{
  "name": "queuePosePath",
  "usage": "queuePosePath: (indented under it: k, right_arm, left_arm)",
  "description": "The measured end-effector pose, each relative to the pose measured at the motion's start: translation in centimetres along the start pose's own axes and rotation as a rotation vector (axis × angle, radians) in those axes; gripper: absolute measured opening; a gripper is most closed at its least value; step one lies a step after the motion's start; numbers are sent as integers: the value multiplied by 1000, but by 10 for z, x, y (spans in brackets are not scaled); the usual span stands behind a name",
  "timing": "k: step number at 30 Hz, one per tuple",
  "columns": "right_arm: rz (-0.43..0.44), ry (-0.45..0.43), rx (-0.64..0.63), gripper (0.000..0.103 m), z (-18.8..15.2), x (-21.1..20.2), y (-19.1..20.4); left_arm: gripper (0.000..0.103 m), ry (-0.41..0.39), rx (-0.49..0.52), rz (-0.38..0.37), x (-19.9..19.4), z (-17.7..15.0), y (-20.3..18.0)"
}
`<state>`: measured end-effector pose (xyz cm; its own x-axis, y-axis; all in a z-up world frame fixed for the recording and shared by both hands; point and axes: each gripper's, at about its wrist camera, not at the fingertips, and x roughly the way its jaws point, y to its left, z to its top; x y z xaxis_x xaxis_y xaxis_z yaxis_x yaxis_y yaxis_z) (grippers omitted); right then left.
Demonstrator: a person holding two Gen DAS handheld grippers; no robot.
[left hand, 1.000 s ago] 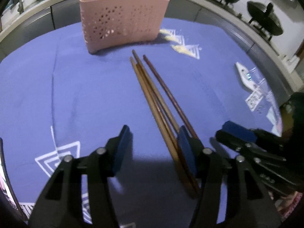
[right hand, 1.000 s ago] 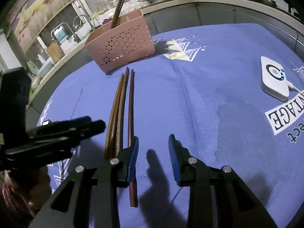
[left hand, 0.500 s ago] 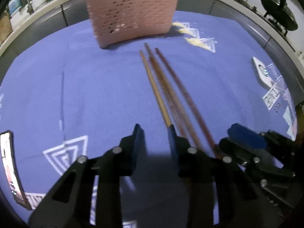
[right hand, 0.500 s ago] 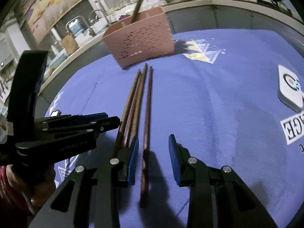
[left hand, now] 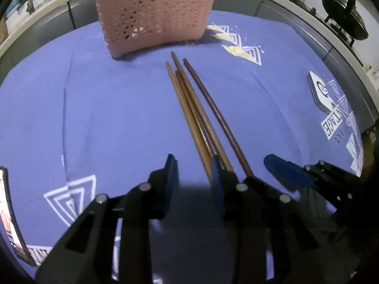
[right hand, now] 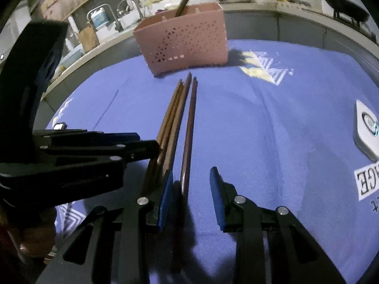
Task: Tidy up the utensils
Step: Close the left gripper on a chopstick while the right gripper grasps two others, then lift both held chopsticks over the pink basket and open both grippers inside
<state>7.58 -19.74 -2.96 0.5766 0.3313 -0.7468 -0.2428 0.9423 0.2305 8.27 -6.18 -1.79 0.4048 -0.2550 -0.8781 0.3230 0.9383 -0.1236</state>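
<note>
Several wooden chopsticks (left hand: 189, 108) lie side by side on the blue cloth, tips pointing at a pink perforated basket (left hand: 154, 14) that holds more utensils. My left gripper (left hand: 194, 177) is open and empty; its right finger touches the near ends of the lighter chopsticks. In the right wrist view the chopsticks (right hand: 176, 118) run toward the basket (right hand: 184, 45). My right gripper (right hand: 190, 184) is open, and the near end of the darkest chopstick (right hand: 189, 137) lies between its jaws, unclamped.
A white device (left hand: 319, 92) lies on the cloth at the right, also in the right wrist view (right hand: 367, 127). A phone (left hand: 9, 213) lies at the left edge. A counter with a sink (right hand: 113, 14) and pans (left hand: 343, 16) stands beyond the table.
Both grippers have moved forward and lower toward the chopsticks' near ends. The left gripper narrowed from wide open. The darkest chopstick now lies between the right gripper's jaws.
</note>
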Motion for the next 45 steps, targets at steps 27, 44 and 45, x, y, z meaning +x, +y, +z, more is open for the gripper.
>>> queuePosePath:
  k: [27, 44, 45]
  right_arm:
    - [-139, -44, -60, 19, -3, -2, 6]
    - [-80, 134, -93, 17, 81, 46, -8]
    - [-73, 146, -103, 17, 90, 53, -7]
  left_arm:
    - [14, -24, 55, 130, 9, 16, -1]
    - [23, -21, 129, 127, 11, 38, 36]
    - [23, -32, 144, 127, 13, 42, 34]
